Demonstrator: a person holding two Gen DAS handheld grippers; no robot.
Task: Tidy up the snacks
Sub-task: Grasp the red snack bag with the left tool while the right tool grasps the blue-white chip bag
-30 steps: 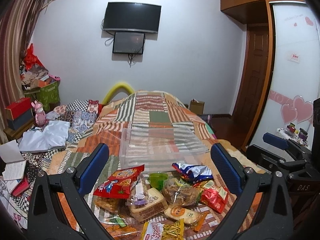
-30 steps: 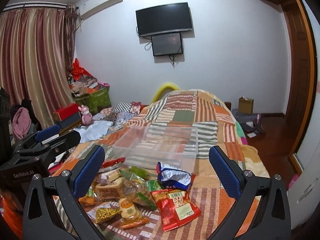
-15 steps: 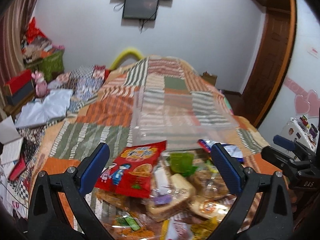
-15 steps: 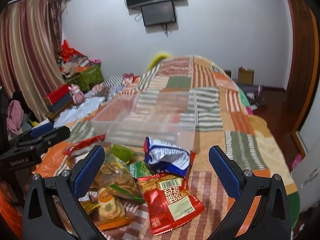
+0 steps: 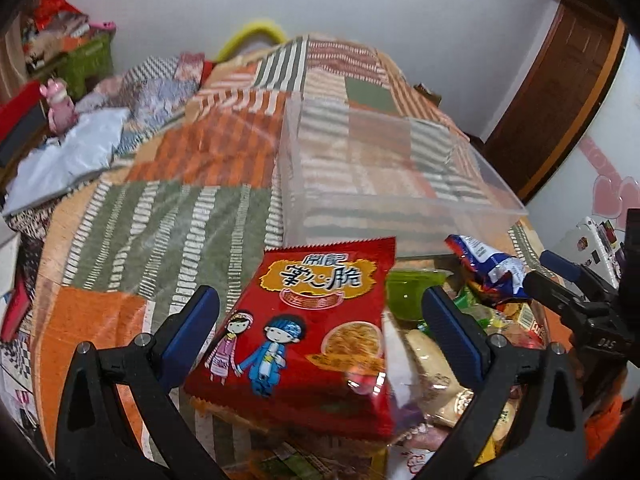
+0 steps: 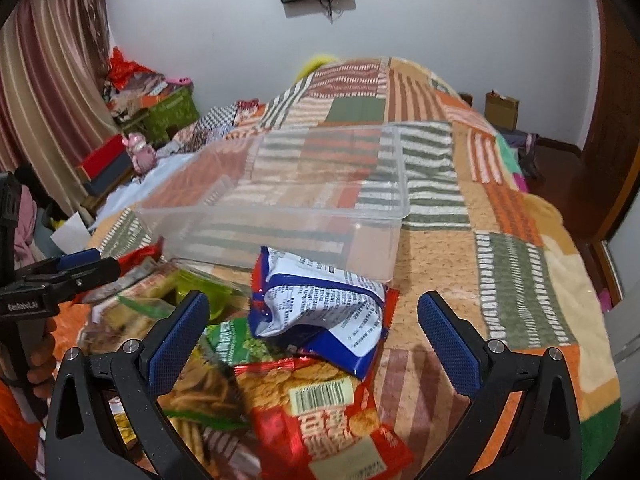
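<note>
A pile of snack packets lies on a patchwork quilt in front of a clear plastic bin [image 5: 384, 196], which also shows in the right wrist view [image 6: 304, 208]. My left gripper [image 5: 316, 320] is open, low over a red cartoon snack bag [image 5: 304, 332] that lies between its fingers. My right gripper [image 6: 312, 328] is open over a blue and white bag [image 6: 320, 308] and a red biscuit bag [image 6: 320, 412]. A green cup [image 5: 412, 292] sits among the packets. The bin holds nothing.
The quilt-covered bed [image 6: 500, 240] runs back to the wall. Clothes, boxes and a pink toy [image 5: 60, 100] crowd the left side. A wooden door [image 5: 560, 92] stands at the right. My right gripper appears in the left wrist view [image 5: 576, 296].
Both grippers have dropped and moved forward toward the snack pile. The red cartoon bag and the blue and white bag now sit between their open fingers.
</note>
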